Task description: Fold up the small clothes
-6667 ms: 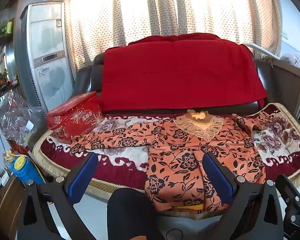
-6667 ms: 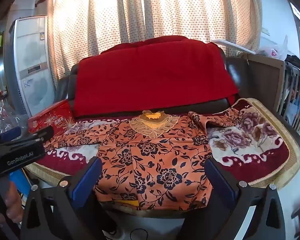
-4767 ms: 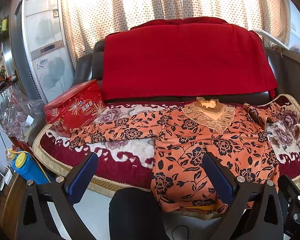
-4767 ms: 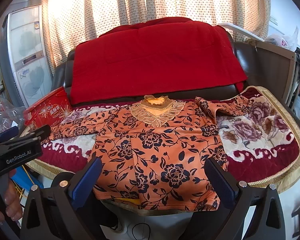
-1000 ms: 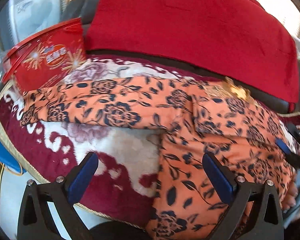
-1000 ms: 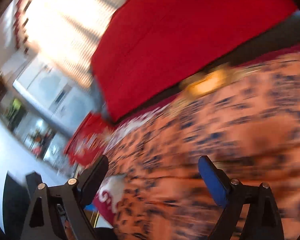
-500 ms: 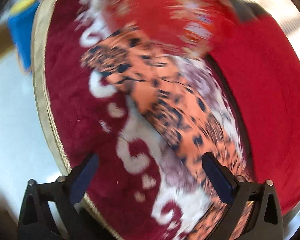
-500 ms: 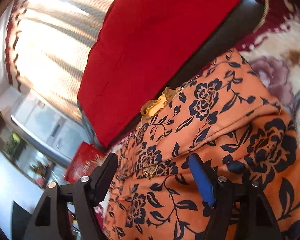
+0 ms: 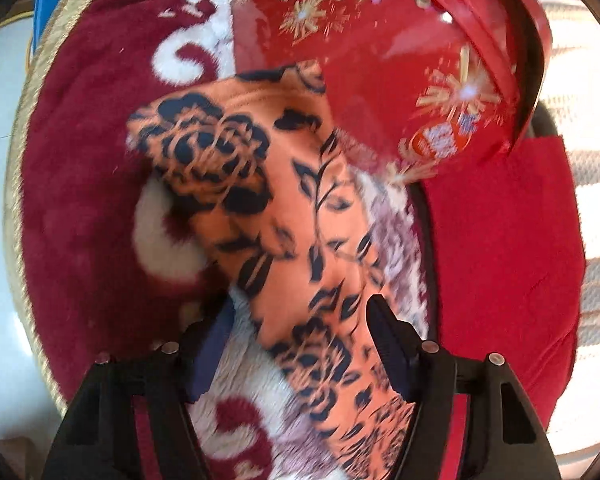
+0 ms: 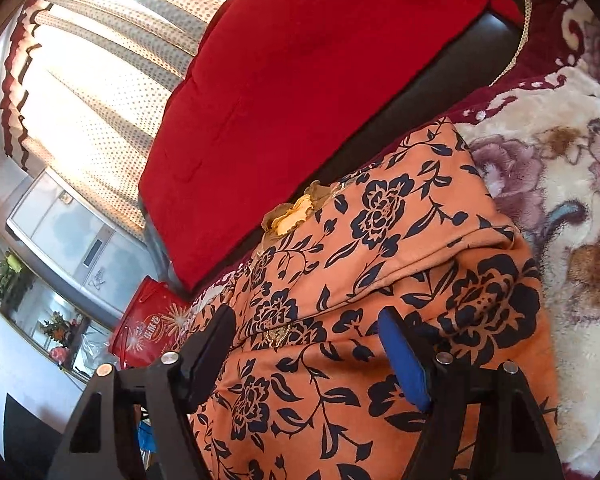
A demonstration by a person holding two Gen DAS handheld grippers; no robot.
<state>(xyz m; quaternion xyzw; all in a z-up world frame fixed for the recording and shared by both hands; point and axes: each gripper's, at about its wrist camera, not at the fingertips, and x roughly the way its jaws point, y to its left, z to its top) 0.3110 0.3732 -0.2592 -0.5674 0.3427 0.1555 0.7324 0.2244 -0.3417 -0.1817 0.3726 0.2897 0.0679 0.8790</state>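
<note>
Orange floral blouse (image 10: 380,248) lies flat on the plush maroon-and-cream blanket (image 10: 572,184) covering the sofa seat, collar (image 10: 296,210) toward the backrest. Using the blouse as my landmark: red throw (image 10: 308,72) hangs on the backrest just behind the collar, dotted curtain (image 10: 112,80) further behind that, red gift box (image 10: 148,332) off past the far sleeve side, with a pale standing appliance (image 10: 68,236) beyond the box.

My right tongs (image 10: 306,354) sit low over the blouse body, fingers (image 10: 404,364) apart with a moderate gap, cloth showing between them. Cannot tell if the tips touch the fabric; nothing pinched. One side of the blouse looks folded over the body here, a crease edge running just ahead of the tips.

My left tongs (image 9: 300,344) are over the sleeve (image 9: 260,216), which stretches away from me across the blanket (image 9: 80,208). Cuff end (image 9: 196,136) is near the red gift box (image 9: 400,60), box edge just beside or overlapping the sleeve, hard to say with blur. Fingers (image 9: 388,344) parted with a moderate gap, straddling the sleeve width, sleeve running between them. Not clamped. Red throw (image 9: 508,240) off to the sleeve's right in this view. Gold trim of the blanket edge (image 9: 20,128) curves round on the sleeve's left.
</note>
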